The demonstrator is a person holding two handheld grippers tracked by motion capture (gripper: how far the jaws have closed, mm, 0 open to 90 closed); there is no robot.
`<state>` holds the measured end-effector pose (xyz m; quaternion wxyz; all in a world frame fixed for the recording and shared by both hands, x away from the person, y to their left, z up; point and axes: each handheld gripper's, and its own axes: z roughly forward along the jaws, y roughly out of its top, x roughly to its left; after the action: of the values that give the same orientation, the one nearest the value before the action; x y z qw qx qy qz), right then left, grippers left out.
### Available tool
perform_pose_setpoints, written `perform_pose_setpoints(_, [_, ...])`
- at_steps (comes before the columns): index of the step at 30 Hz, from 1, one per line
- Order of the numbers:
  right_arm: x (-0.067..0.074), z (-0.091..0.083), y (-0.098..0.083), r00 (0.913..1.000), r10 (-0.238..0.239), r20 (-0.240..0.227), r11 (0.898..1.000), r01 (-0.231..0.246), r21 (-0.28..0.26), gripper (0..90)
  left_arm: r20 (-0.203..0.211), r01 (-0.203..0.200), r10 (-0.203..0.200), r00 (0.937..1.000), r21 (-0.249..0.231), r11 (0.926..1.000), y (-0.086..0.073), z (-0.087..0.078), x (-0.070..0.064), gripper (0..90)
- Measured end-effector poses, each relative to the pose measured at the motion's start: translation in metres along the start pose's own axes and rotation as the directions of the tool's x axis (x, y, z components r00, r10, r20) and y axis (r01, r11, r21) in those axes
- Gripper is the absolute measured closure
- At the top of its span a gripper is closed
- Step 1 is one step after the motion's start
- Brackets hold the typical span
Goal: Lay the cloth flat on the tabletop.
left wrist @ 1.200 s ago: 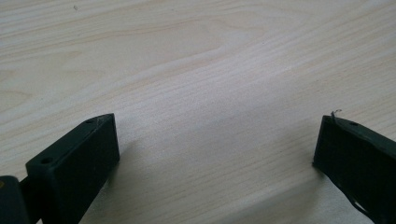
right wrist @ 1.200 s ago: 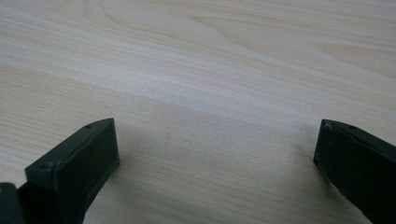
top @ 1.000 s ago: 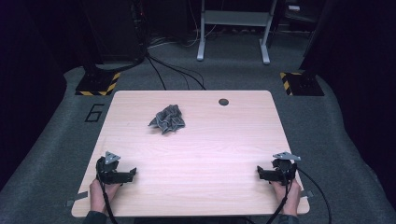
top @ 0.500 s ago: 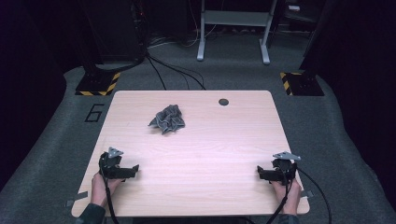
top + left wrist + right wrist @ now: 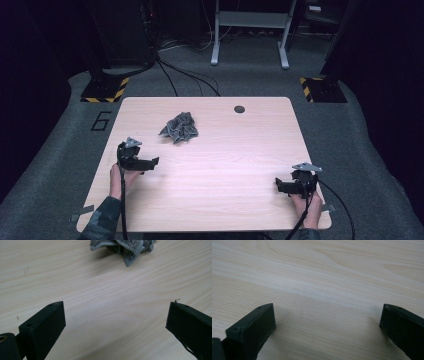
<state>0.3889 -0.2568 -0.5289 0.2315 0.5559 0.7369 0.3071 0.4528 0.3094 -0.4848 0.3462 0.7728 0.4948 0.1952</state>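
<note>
left hand-held gripper (image 5: 150, 162) moved forward toward crumpled grey cloth (image 5: 180, 127), jaws wide apart, nothing held. right hand-held gripper (image 5: 278, 184) sat low near counter's (image 5: 240, 150) front right corner, jaws apart too, empty. cloth lay left of centre toward far side, near top edge in left gripper view (image 5: 125, 247). best approach: come in low, pinch raised fold. plenty of bare wood around; small dark grommet (image 5: 239, 109) well clear near far edge.

The left claw (image 5: 150, 163) hovers near the counter's (image 5: 220, 200) left edge, jaws spread wide, forearm entering from the near edge. The right claw (image 5: 279, 185) sits by the near right corner, jaws likewise wide apart.
</note>
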Motion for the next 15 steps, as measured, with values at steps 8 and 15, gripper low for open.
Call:
perform_pose_setpoints(8, [0.000,0.000,0.000,1.0000,-0.001,0.000,1.000,0.001,0.000,0.0,0.028,-0.008,0.008,0.9996,-0.007,0.9999,0.034,0.018,0.000,3.2])
perform_pose_setpoints(15, [0.000,0.000,0.000,1.0000,-0.001,-0.001,1.000,0.001,-0.001,0.0,0.044,-0.032,0.032,0.9985,0.011,0.9994,0.055,0.036,-0.005,3.2])
